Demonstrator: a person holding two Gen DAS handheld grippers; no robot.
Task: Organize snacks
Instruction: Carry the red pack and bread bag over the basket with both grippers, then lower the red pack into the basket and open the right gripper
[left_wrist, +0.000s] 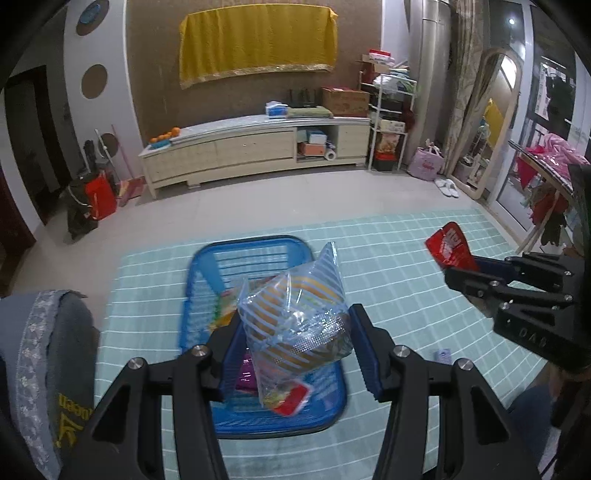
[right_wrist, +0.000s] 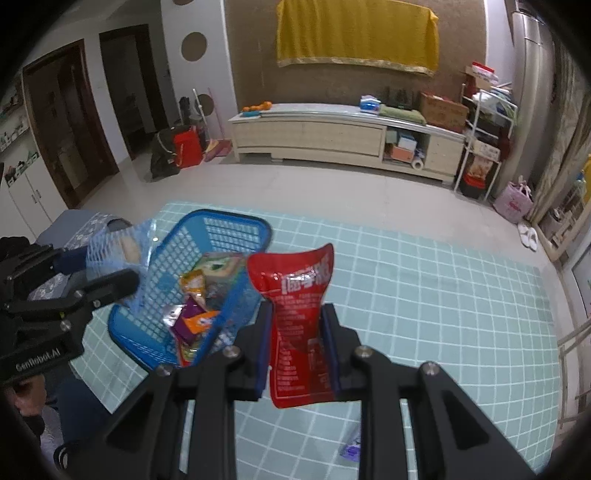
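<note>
Two hand-held grippers carry snacks: left (left_wrist: 291, 332) clamps a striped bag (left_wrist: 295, 314), right (right_wrist: 297, 332) pinches a red packet (right_wrist: 299, 314); release each low over the blue basket (right_wrist: 236, 229), probably already half full

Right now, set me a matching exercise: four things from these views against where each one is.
Things:
1. striped clear bag
2. red snack packet
3. blue basket
4. small purple packet

Places:
A. lying alone on the checked mat
B. between the right gripper's pads
C. on the mat, holding mixed snack packs
D. clamped in the left gripper, above the basket

Pairs: 1-D, 2-B, 3-C, 4-A
</note>
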